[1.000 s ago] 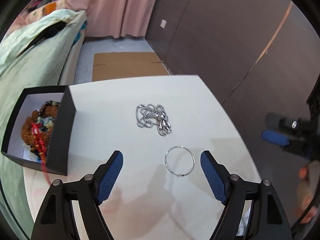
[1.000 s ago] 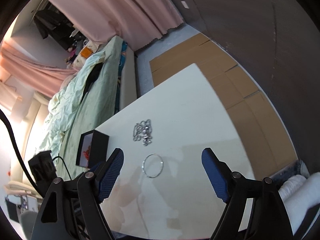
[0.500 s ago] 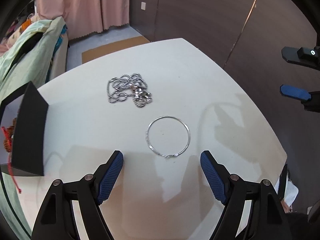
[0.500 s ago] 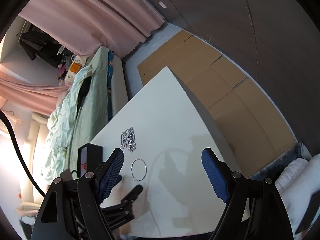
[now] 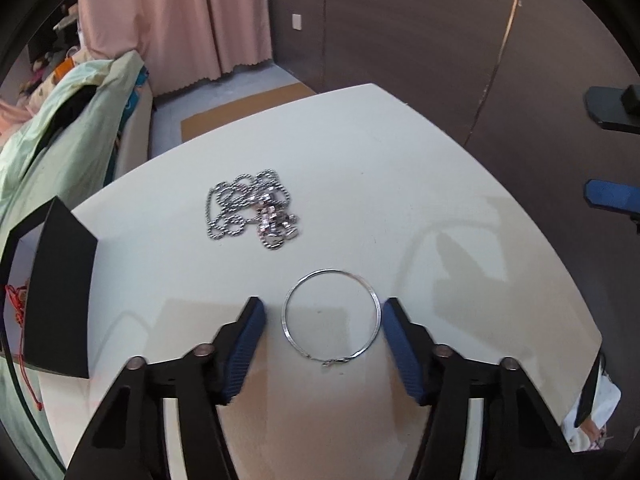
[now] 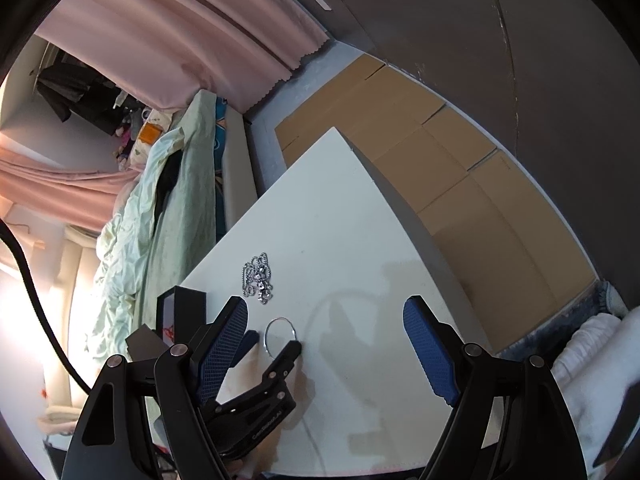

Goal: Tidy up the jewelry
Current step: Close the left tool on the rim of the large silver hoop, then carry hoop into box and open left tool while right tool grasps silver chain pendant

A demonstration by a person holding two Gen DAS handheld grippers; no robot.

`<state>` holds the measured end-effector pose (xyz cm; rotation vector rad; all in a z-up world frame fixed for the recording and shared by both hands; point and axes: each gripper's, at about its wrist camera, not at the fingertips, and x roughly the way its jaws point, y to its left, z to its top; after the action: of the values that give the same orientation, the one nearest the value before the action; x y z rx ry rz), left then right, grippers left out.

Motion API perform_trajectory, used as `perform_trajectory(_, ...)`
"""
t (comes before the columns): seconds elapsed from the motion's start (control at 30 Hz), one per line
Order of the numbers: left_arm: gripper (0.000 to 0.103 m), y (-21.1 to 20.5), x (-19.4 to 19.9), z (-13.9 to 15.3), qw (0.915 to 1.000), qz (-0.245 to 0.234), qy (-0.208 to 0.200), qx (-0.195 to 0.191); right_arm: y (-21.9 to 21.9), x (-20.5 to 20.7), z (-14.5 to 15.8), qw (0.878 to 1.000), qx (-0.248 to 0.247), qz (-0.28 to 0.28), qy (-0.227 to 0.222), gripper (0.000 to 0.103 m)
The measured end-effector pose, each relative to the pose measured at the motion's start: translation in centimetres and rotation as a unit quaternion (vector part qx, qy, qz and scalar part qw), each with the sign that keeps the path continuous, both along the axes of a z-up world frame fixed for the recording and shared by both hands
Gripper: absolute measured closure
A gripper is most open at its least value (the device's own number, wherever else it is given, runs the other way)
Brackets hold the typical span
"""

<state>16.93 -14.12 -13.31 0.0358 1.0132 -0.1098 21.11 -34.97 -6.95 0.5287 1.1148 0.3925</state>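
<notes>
Two pieces of jewelry lie on the white surface [image 5: 360, 168]. A thin silver bangle [image 5: 331, 317] lies flat at lower centre of the left wrist view, between the blue pads of the left claw [image 5: 323, 312]. That claw is closing; the right pad stands just beside the bangle's rim, the left pad a little apart from it, and neither visibly presses on it. A heaped silver ball chain [image 5: 252, 212] lies above the bangle, apart from it. A black box [image 5: 60, 292] with red cord inside stands at the left edge. In the right wrist view the right claw [image 6: 325, 330] hangs above the surface with its pads wide apart and nothing between them. A green-covered bed [image 6: 160, 208] lies at left.
</notes>
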Motion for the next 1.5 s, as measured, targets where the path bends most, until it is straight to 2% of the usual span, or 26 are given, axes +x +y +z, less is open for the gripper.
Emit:
perform_trajectory(0.13,0.051,-0.1,0.4,0.0,1.0000,-0.008,0.005,-0.001,0.1,0.0,-0.1,1.000,-0.002,0.001,0.000,0.022)
perform_trajectory(0.27,0.052,1.0,0.3,0.4,0.9997,-0.001,0.009,-0.024,0.3,0.1,-0.3,1.000,-0.007,0.006,0.000,0.022)
perform_trajectory(0.5,0.052,3.6,-0.4,3.2,0.9984,0.025,-0.020,-0.046,1.5,0.4,-0.6,1.000,-0.013,0.013,0.000,0.022)
perform_trajectory(1.03,0.052,11.2,-2.0,7.8,0.9887,0.101,-0.068,-0.087,9.3,1.2,-1.1,0.997,-0.058,0.054,-0.024,0.023)
perform_trajectory(1.17,0.052,13.2,-2.3,8.5,0.9852,0.117,-0.075,-0.100,11.6,1.6,-1.5,0.995,-0.068,0.069,-0.026,0.032)
perform_trajectory(1.5,0.051,18.2,-2.5,9.2,0.9771,0.158,-0.077,-0.120,15.3,3.2,-3.2,0.990,-0.112,0.087,-0.023,0.045)
